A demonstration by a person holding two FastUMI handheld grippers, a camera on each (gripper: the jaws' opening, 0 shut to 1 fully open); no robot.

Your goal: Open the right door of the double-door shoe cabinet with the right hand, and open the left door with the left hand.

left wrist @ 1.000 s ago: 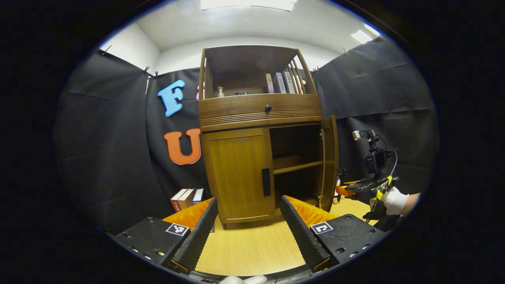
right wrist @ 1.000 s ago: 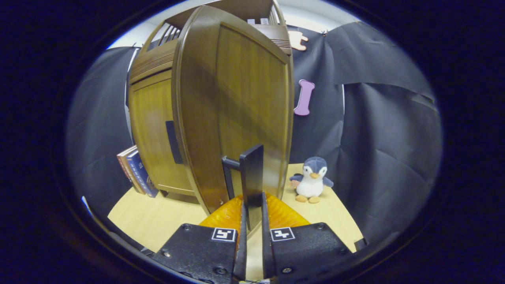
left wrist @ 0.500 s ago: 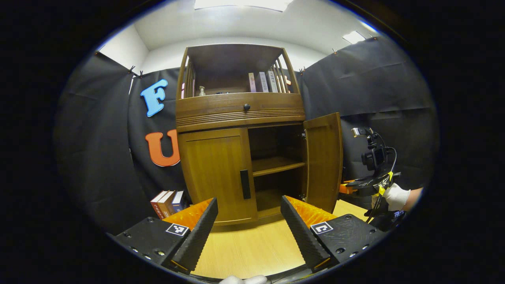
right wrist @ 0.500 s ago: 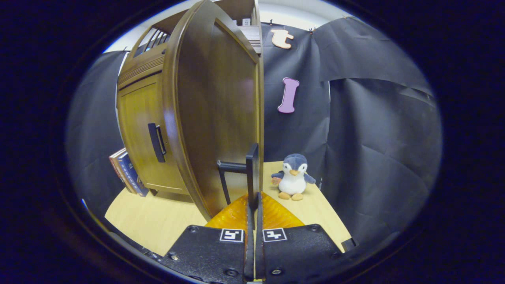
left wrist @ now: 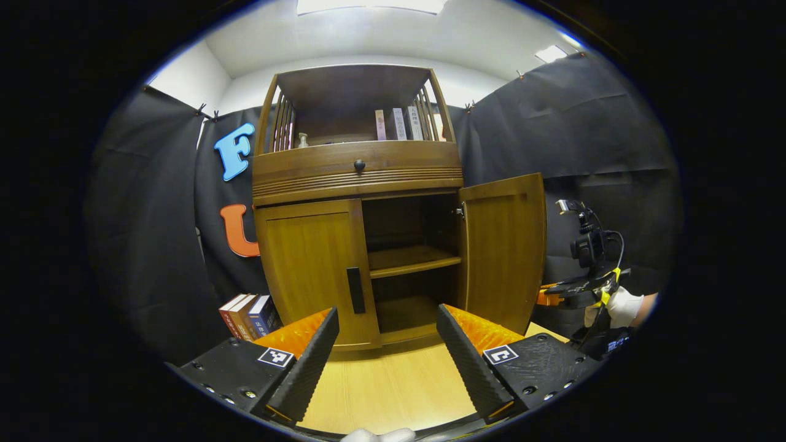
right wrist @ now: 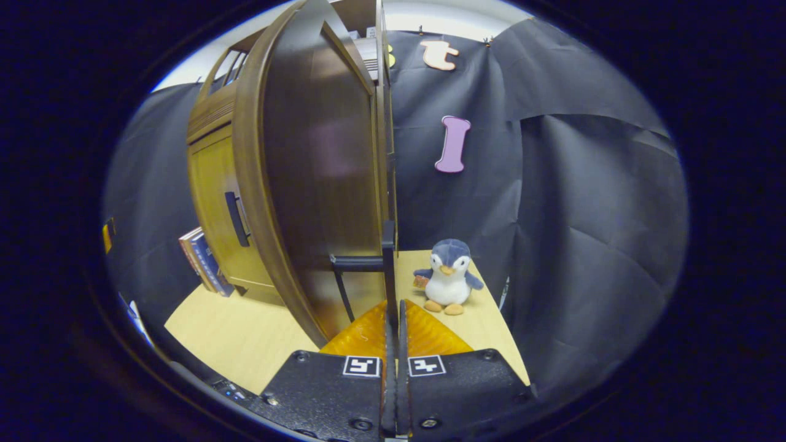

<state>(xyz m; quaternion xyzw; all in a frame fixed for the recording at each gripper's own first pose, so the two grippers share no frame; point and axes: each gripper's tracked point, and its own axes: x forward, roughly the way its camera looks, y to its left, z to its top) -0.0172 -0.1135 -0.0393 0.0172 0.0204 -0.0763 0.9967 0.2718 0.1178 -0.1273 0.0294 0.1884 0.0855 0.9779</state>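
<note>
A: Left gripper view: where's the shoe cabinet (left wrist: 359,215)?

B: On the pale wooden floor (left wrist: 393,393), black cloth behind. Right door (left wrist: 503,248) open, left door (left wrist: 313,270) closed.

A: Grippers?

B: Left gripper (left wrist: 388,350) gapes, empty. Right gripper (right wrist: 393,319) pinches the right door's handle (right wrist: 388,264).

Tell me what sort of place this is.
Most likely a staged recording booth, not a real home: black cloth walls hang on every side, and a wooden shoe cabinet stands on a pale wood floor, with a plush penguin as a prop.
</note>
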